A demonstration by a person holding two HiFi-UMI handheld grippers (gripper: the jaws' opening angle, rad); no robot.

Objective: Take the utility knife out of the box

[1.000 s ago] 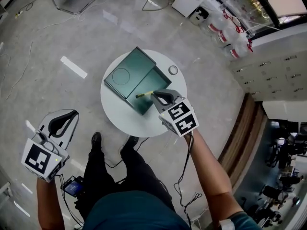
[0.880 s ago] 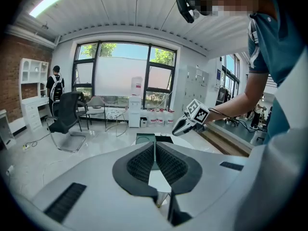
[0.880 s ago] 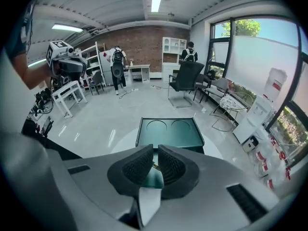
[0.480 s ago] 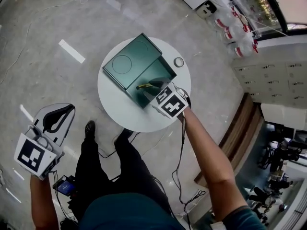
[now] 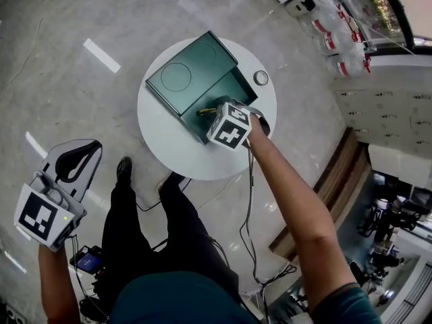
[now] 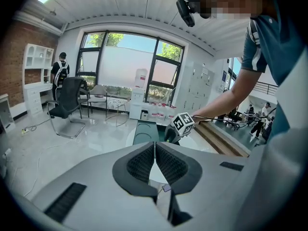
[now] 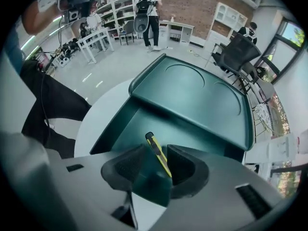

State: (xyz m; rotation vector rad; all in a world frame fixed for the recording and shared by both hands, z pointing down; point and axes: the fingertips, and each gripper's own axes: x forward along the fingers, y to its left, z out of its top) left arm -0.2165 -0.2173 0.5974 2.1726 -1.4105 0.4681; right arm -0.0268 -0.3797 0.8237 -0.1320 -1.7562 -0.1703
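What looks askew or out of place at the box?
Nothing stands out. The green box sits open on the round table; the utility knife rests slanted inside it, between the opening fingers of the right gripper.

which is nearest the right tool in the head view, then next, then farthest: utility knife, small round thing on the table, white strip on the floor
1. utility knife: in the box, between the opening jaws of the right tool.
2. small round thing: on the table, right of the box.
3. white strip: on the floor, far left, off the table.
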